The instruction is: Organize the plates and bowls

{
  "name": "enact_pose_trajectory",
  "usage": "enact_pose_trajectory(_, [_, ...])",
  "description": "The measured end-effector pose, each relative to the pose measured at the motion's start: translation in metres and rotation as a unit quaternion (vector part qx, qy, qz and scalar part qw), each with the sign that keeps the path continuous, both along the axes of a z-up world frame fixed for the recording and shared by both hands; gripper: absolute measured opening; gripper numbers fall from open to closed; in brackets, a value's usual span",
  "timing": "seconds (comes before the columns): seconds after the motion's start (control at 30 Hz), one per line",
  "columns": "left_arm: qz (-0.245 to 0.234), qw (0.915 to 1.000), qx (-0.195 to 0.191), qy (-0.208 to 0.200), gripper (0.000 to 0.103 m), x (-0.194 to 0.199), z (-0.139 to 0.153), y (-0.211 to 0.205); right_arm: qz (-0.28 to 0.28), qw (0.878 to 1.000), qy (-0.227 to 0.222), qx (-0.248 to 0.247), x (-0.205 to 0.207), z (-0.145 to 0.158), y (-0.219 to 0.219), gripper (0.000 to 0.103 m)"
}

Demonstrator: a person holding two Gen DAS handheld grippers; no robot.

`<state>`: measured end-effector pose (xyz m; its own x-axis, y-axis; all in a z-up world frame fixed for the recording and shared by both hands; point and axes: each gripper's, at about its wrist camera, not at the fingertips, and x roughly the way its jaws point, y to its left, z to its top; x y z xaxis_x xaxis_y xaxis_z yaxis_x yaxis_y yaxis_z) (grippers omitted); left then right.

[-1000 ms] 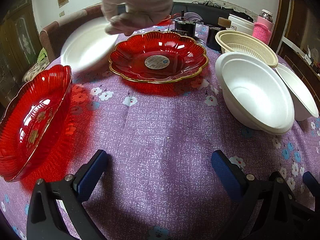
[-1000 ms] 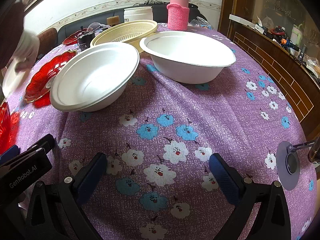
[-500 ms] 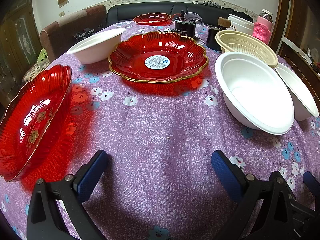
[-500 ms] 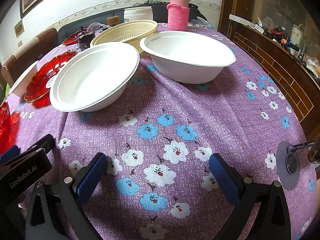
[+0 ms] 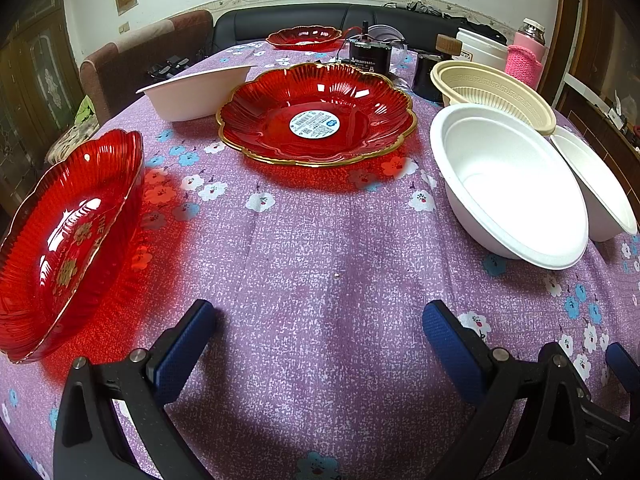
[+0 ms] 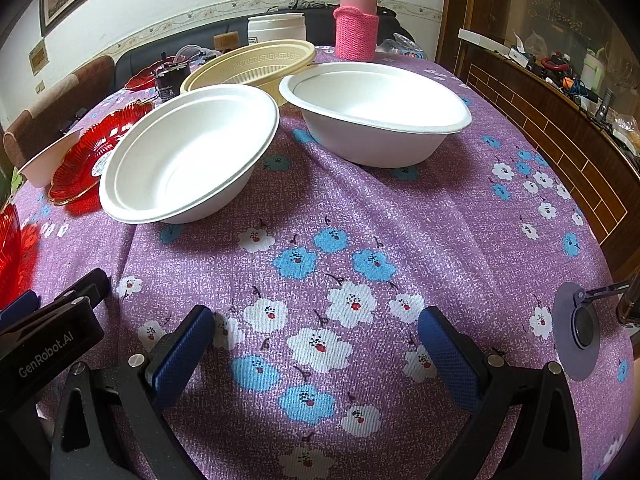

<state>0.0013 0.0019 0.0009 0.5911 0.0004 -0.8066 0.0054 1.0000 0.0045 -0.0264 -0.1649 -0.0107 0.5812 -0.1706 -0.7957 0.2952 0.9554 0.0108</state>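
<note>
In the left wrist view, a red plate (image 5: 316, 120) with a gold rim and a round sticker lies at the middle back. A second red plate (image 5: 68, 236) sits at the near left, a third (image 5: 304, 36) at the far end. A white bowl (image 5: 196, 92) stands left of the middle plate. Two white bowls (image 5: 508, 184) (image 5: 600, 188) and a beige bowl (image 5: 496, 92) are on the right. My left gripper (image 5: 320, 344) is open and empty above the cloth. In the right wrist view, my right gripper (image 6: 316, 348) is open and empty, near two white bowls (image 6: 188, 152) (image 6: 376, 108).
A purple flowered cloth (image 6: 340, 248) covers the table. A pink-sleeved flask (image 6: 356, 24), a white tub (image 6: 276, 28) and a small black device (image 5: 366, 60) stand at the far end. A wooden cabinet (image 6: 560, 120) runs along the right; a sofa and chair are behind.
A gloved hand that held a white bowl over the far left of the table has set it down beside the middle red plate and left the view. Both grippers have stayed still.
</note>
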Motion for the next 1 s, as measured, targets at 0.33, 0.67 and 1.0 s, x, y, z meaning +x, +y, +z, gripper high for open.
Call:
enact_pose_trajectory(0.33, [-0.022,0.9994,0.003,0.027,0.103,-0.018,0.001,0.008,0.000,1.000,-0.001,0.002,0.002,0.003,0.003,0.102])
enact_pose_trajectory(0.67, [-0.085,0.9959,0.004,0.031,0.103,-0.057,0.001,0.008,0.010,0.999,0.035,0.016,-0.008,0.002,0.001,0.102])
enact_pose_trajectory(1.0, [-0.139,0.9860,-0.087,0.028,0.103,-0.116,0.037,0.047,0.017,0.999,0.035,0.012,-0.028,0.001,0.010,0.102])
